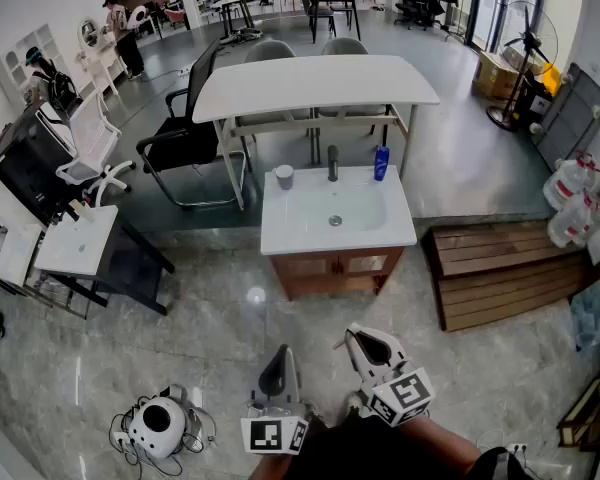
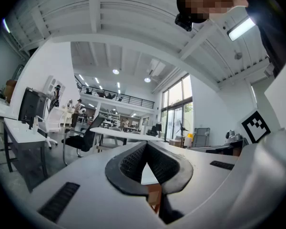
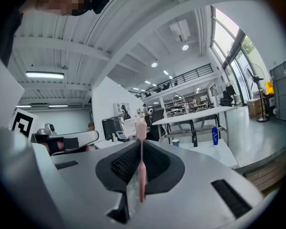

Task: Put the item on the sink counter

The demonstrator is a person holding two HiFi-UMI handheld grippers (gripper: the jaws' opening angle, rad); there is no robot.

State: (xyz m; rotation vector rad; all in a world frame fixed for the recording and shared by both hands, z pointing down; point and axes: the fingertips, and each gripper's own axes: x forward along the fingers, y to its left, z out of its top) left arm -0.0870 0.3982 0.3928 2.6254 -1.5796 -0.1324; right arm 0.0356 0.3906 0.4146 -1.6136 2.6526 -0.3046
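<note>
We are carrying the thin pink item (image 3: pixel 141 175) clamped in the right gripper (image 3: pixel 139 146), well apart from the sink counter (image 1: pixel 280 240). The left gripper (image 2: pixel 144 151) is pressing its jaws together on nothing. Such a slim item may be slipping or tilting on the way. At the counter's back, a cup (image 1: pixel 284 176), faucet (image 1: pixel 332 163) and blue bottle (image 1: pixel 381 163) are crowding the edge.

item: slim pink stick (image 3: pixel 141 171) | upright, clamped in right claw (image 3: pixel 140 144) | white sink counter (image 1: pixel 280 236) well apart
</note>
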